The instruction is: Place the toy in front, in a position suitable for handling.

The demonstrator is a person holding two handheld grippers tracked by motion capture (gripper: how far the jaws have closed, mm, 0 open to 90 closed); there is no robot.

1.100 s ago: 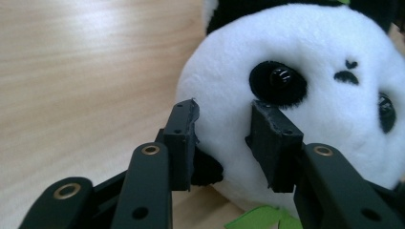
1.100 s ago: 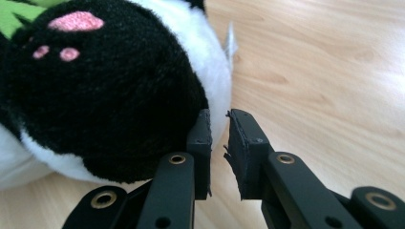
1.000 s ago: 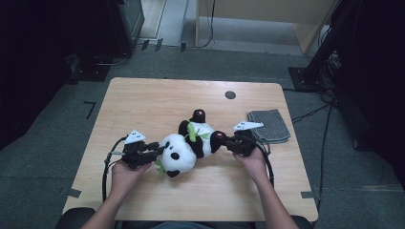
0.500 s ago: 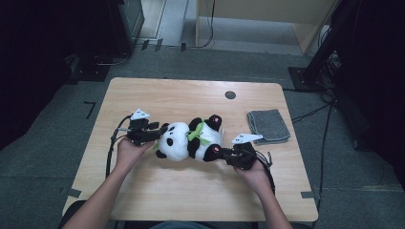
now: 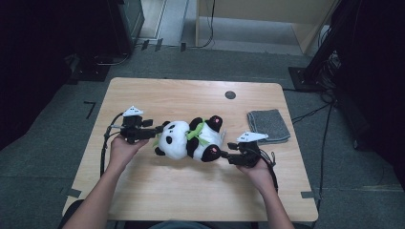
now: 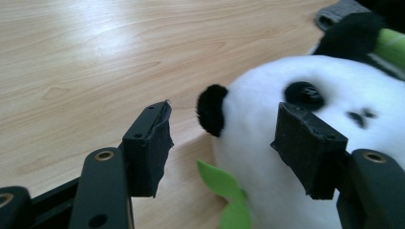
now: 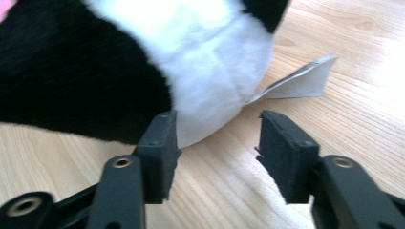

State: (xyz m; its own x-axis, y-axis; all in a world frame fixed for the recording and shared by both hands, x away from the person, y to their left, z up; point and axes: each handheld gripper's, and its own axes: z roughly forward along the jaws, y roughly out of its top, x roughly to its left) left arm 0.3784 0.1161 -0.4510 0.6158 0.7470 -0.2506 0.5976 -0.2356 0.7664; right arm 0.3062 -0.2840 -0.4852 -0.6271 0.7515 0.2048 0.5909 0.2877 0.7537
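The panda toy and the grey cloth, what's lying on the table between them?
Nothing: in the high view, bare wood separates the panda toy from the grey cloth; the right gripper sits nearer the person.

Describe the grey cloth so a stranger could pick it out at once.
Start at the wooden table and go to its right-hand side in the high view. There, beyond the right gripper, lies the folded grey cloth: flat, square-edged and dull grey, unlike the plump black-and-white panda toy beside it.
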